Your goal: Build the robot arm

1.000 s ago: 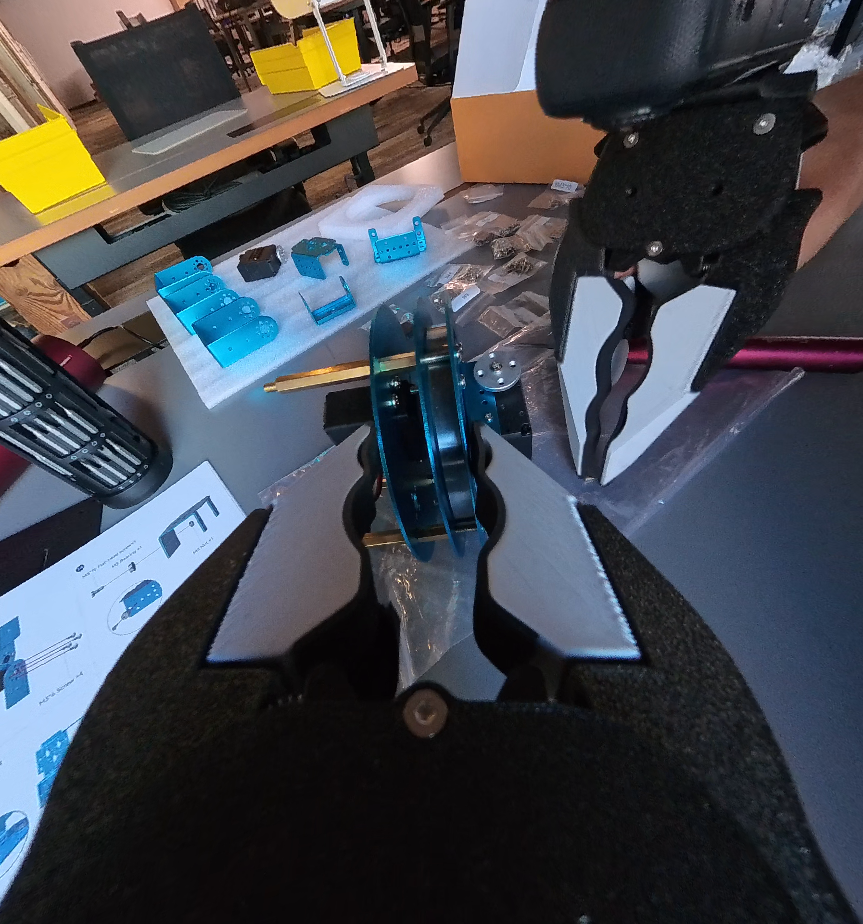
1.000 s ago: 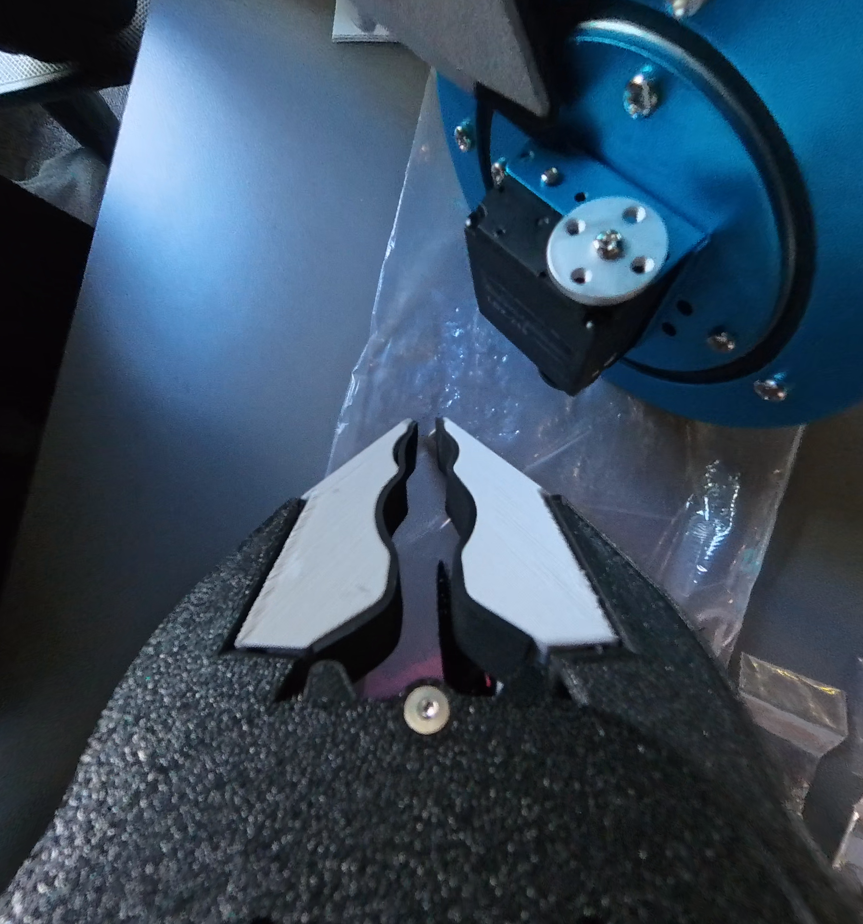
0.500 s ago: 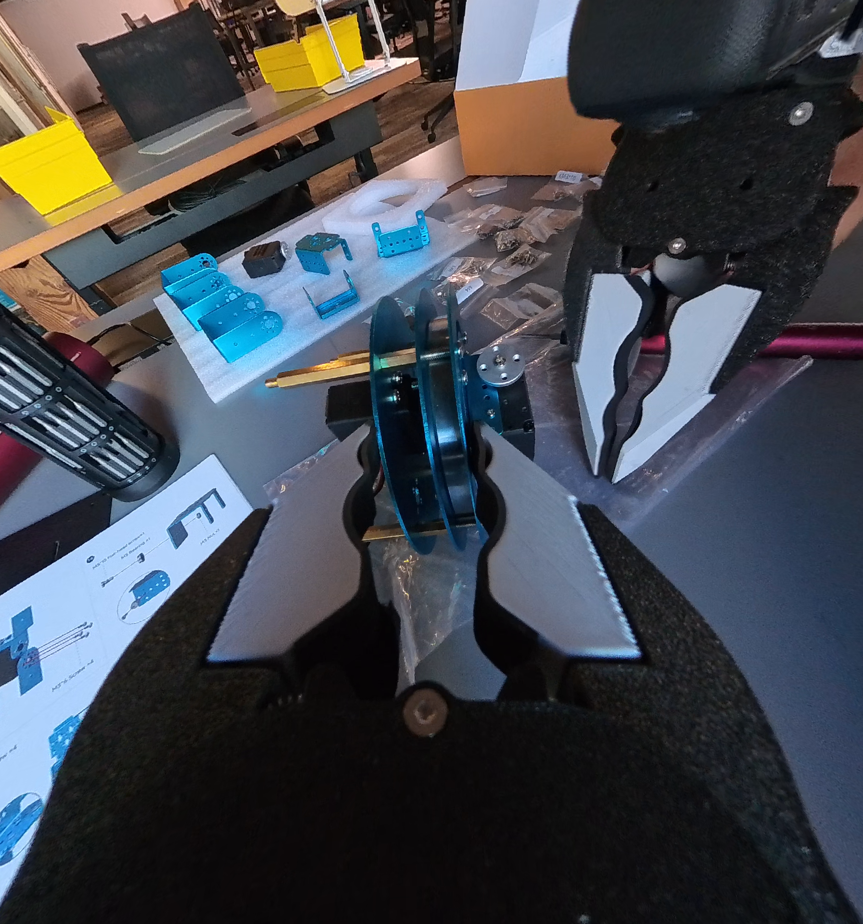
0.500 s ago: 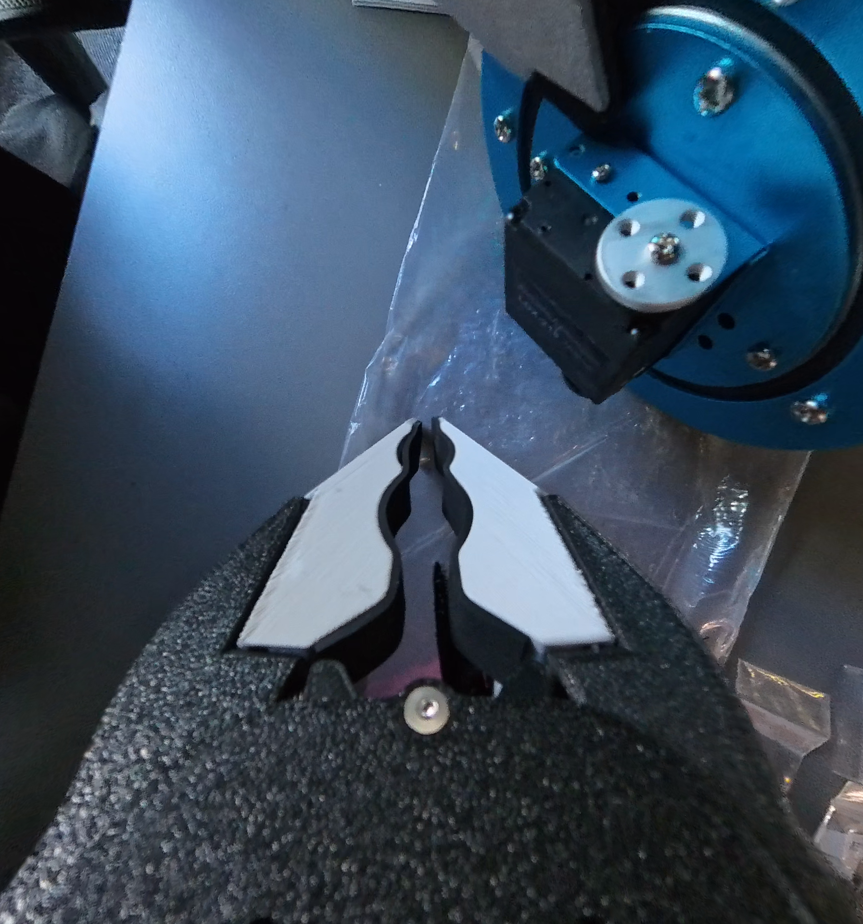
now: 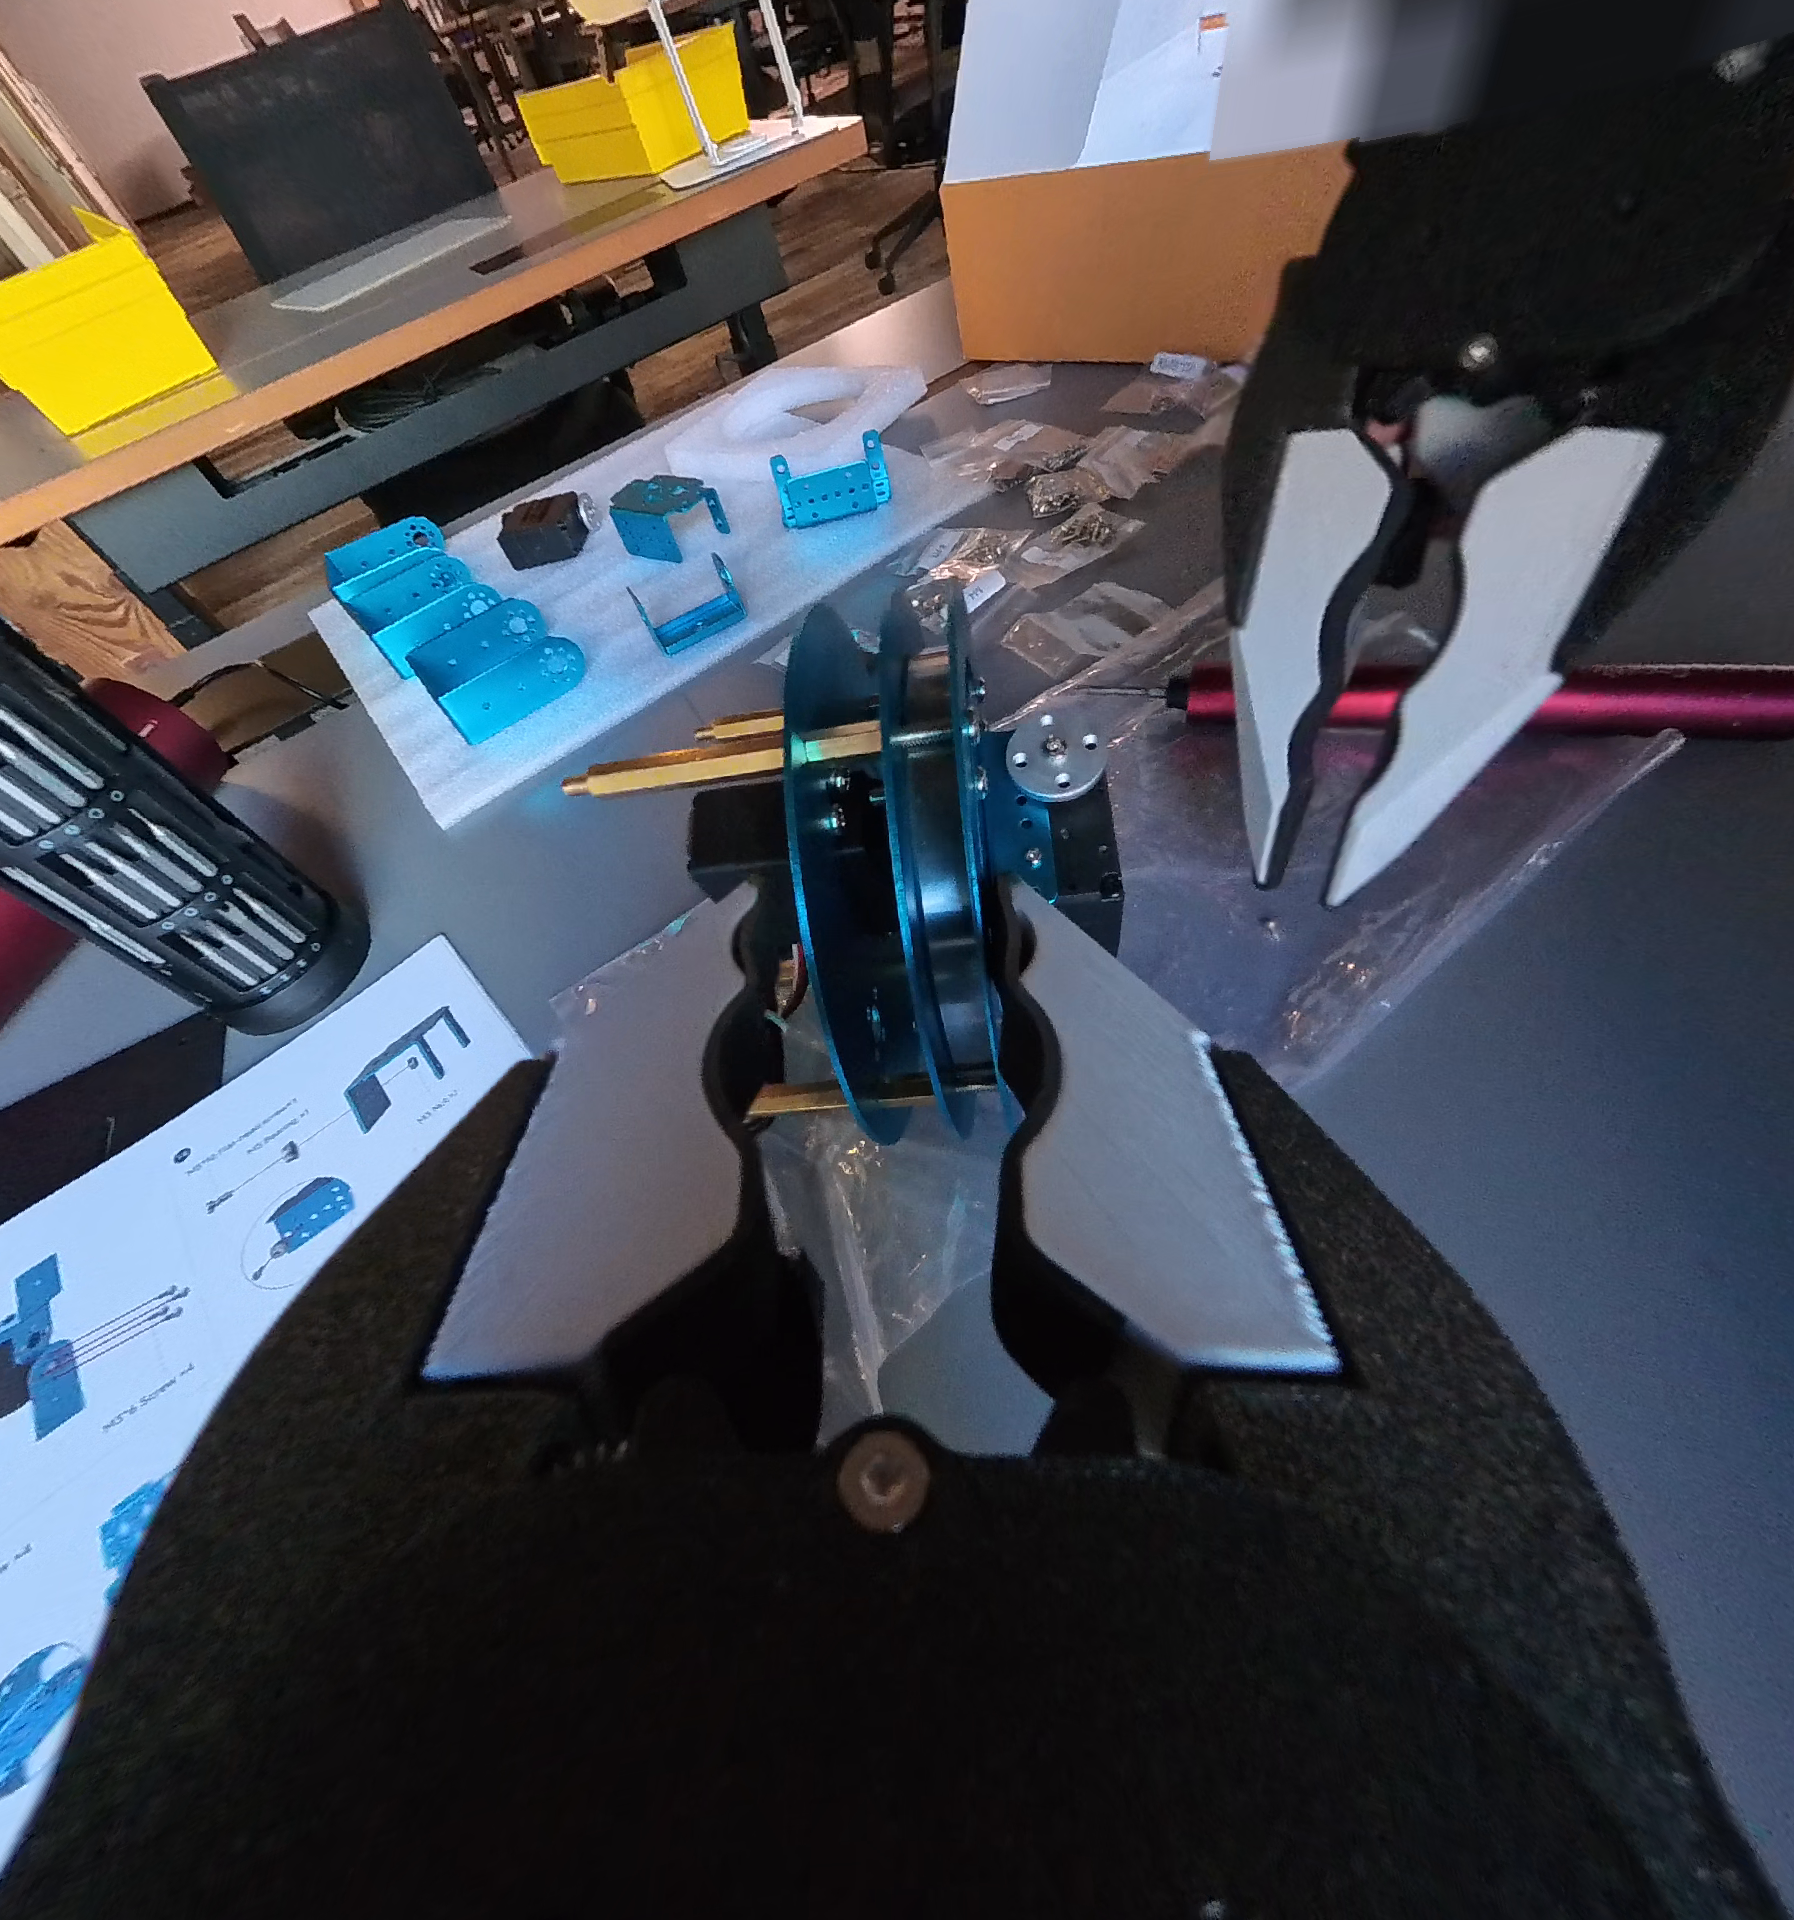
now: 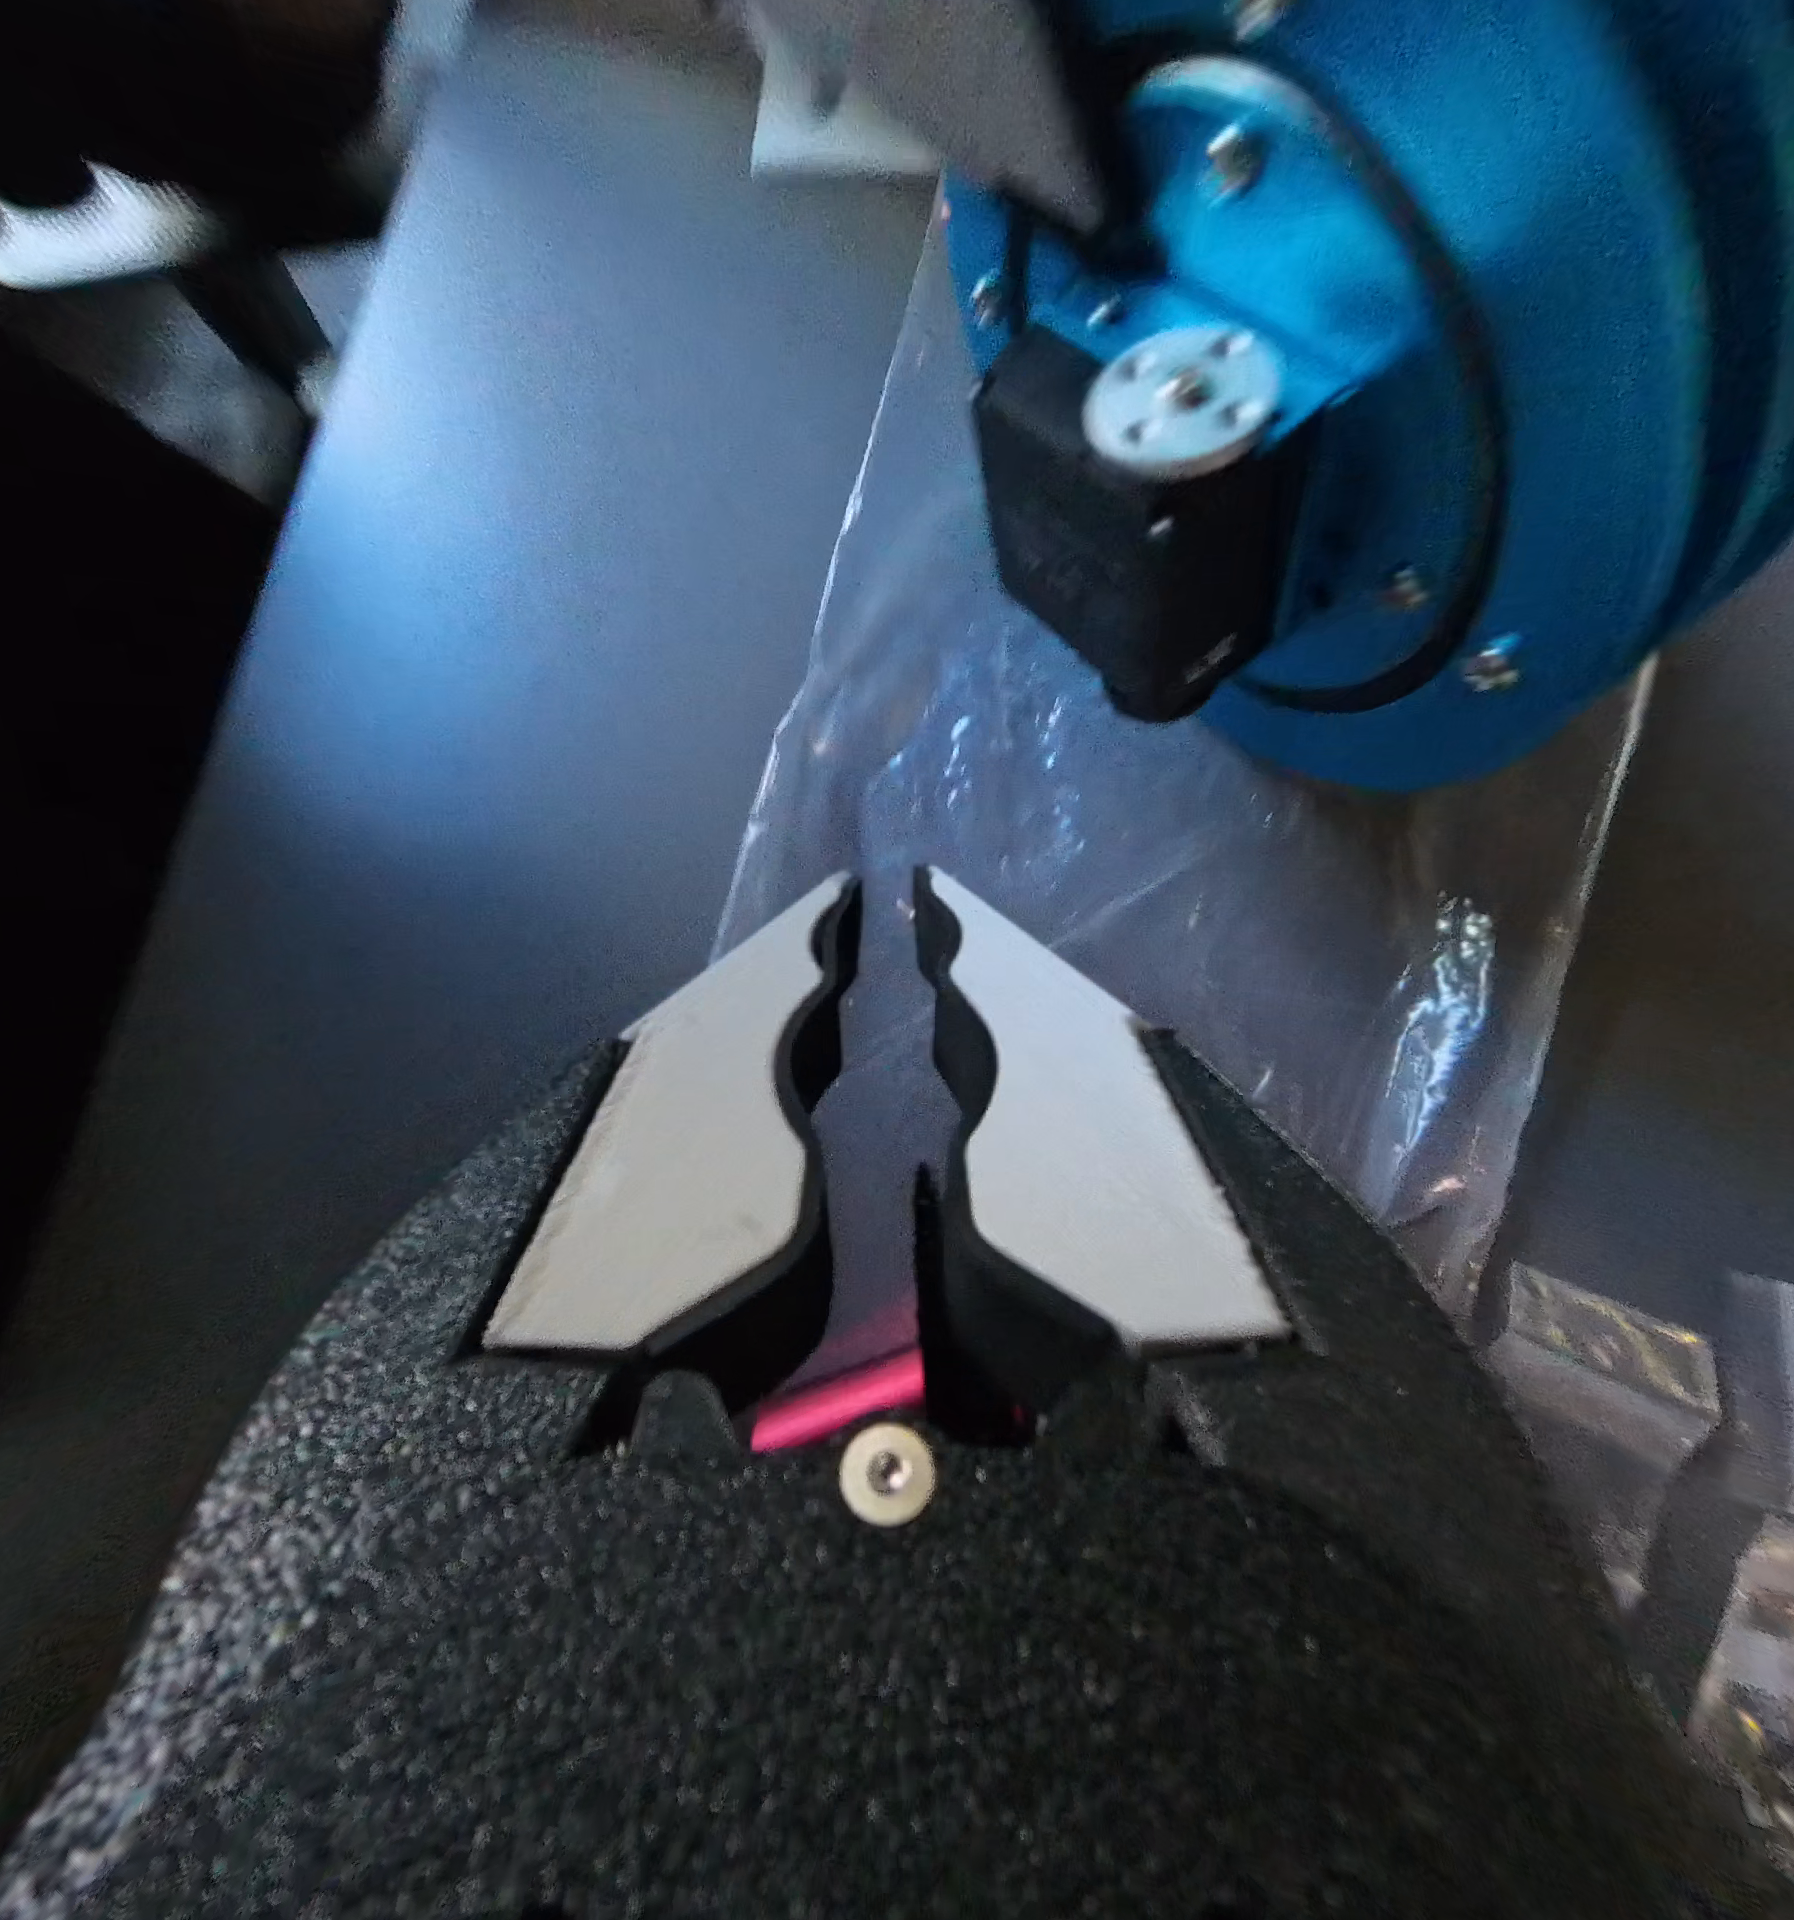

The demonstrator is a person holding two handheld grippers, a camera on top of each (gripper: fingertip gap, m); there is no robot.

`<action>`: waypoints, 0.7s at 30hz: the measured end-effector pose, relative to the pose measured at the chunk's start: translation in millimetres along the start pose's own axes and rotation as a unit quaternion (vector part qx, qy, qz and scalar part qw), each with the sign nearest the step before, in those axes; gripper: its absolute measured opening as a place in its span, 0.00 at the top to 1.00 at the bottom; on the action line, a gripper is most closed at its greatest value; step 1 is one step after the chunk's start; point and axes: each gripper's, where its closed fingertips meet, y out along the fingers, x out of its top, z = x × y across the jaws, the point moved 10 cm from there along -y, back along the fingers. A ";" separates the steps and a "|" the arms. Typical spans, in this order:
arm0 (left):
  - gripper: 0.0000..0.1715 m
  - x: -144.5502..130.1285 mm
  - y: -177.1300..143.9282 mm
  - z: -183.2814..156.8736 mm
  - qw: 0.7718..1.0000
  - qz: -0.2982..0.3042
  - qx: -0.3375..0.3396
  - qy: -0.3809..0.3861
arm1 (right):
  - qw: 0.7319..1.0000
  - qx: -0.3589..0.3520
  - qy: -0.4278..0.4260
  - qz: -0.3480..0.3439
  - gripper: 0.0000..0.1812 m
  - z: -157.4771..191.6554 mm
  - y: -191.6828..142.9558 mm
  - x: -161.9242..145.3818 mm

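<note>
My left gripper (image 5: 872,894) is shut on a blue double-disc assembly (image 5: 903,831) with brass standoffs and holds it on edge. A black servo (image 5: 1069,831) with a silver round horn (image 5: 1054,753) sits on its right face, also in the right wrist view (image 6: 1111,561). My right gripper (image 6: 885,878) hangs tips-down to the right of the assembly (image 5: 1300,894), just above a clear plastic bag (image 5: 1392,883), with a narrow gap between its tips and nothing held. A tiny screw (image 5: 1270,922) lies on the bag under the tips. A magenta screwdriver (image 5: 1703,701) lies behind it.
A white foam sheet (image 5: 602,592) carries several blue brackets (image 5: 498,665). Small bags of screws (image 5: 1059,488) lie before a cardboard box (image 5: 1111,260). A black bit holder (image 5: 124,852) and an instruction sheet (image 5: 249,1195) lie left. Yellow bins (image 5: 72,322) stand on a far desk.
My right gripper has drawn back to the right, away from the assembly, and its tips have parted slightly. My left gripper keeps its hold on the assembly.
</note>
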 end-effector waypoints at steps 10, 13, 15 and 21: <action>0.79 1.2 0.2 -3.4 1.000 0.003 0.005 0.005 | 0.998 -0.009 -0.047 0.045 0.93 2.6 10.4 -5.0; 0.79 1.8 0.5 -3.9 1.000 0.004 0.007 0.009 | 0.998 0.010 -0.057 0.038 0.94 0.6 12.7 -7.8; 0.79 2.2 0.7 -4.2 1.000 0.005 0.008 0.011 | 0.998 0.013 -0.060 0.033 0.95 -0.5 12.8 -8.6; 0.79 2.4 0.8 -4.4 1.000 0.004 0.009 0.015 | 0.998 0.026 -0.056 0.017 0.96 -2.5 12.7 -11.2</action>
